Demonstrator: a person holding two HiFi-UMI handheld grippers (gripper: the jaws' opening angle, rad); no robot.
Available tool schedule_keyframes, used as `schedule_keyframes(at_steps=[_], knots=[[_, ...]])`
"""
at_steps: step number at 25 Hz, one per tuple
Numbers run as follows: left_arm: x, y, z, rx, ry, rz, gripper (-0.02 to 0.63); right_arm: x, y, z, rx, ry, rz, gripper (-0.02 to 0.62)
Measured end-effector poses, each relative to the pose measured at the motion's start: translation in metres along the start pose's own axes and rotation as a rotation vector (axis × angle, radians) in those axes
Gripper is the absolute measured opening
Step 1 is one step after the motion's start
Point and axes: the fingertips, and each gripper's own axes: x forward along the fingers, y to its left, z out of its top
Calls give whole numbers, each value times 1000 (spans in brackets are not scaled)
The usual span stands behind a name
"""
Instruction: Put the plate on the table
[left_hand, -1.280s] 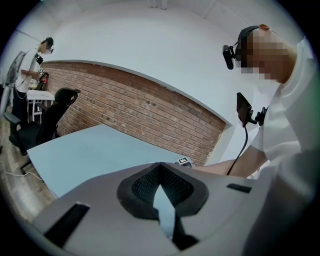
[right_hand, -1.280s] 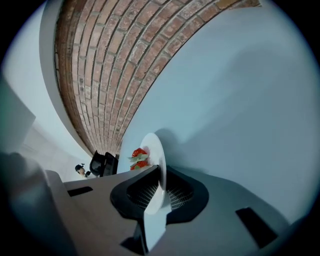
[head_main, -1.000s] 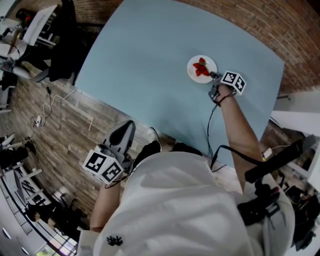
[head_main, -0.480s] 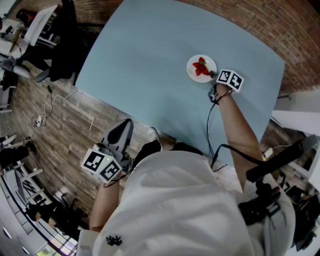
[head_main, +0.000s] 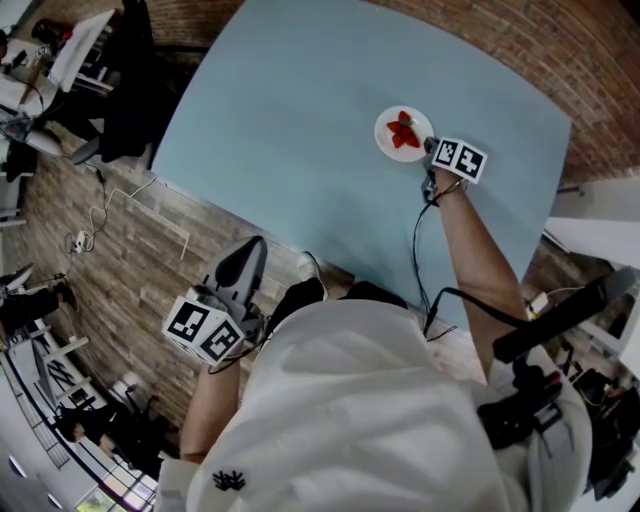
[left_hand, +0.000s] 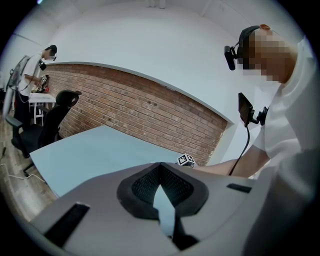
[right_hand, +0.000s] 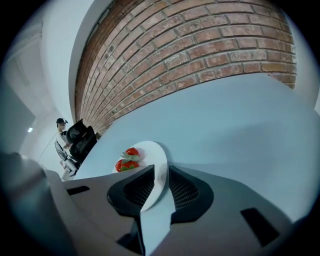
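**Head view.** The white plate (head_main: 404, 133), carrying strawberries (head_main: 402, 130), sits at 1 o'clock on the pale blue tabletop (head_main: 290, 120), well inside its edges. The right gripper (head_main: 430, 150) meets the rim at the plate's 4 o'clock. The left gripper (head_main: 248, 268) hangs off the tabletop at 7 o'clock, above a wood-plank floor (head_main: 110, 240).

**Left gripper view.** The fingers are together at the tips with nothing between them. Beyond them lie bare tabletop, a brick wall (left_hand: 140, 107) and an office chair (left_hand: 55, 115) at 9 o'clock.

**Right gripper view.** The fingers are clamped on the plate's near rim, and the strawberries lie at 10 o'clock from them. Whether the plate rests fully flat cannot be told.

**Likely hazards.**
- Releasing while the near rim is raised would drop the plate and send the fruit rolling.
- Pulling back before the fingers part would drag the plate across the smooth surface.
- A twist of the wrist would tilt the plate.
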Motion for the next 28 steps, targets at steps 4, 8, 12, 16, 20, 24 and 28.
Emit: schedule_keyframes(at_steps=[4,8,12,16,20,24,28], knots=[[2,0,0,11,-6,-1,1,-2,-2,7,-7,-27,11,78],[1,-7,-1,17,-7,-7,2,-12,-6,12,-12,-56,11,78],[3,-9,-6,17,-10,-17,2,-26,-4,12,-54,-81,23,77],[5,-16,-15,20,5,-32,2,-50,3,1,-58,-106,82,75],[12,-26,-16,18,38,-62,0,-91,19,-9,-109,-128,136,8],[27,-42,-17,34,51,-109,2,-128,24,-32,-158,-128,174,8],[32,-58,-17,71,69,-170,2,-172,37,-60,-222,-134,199,8]])
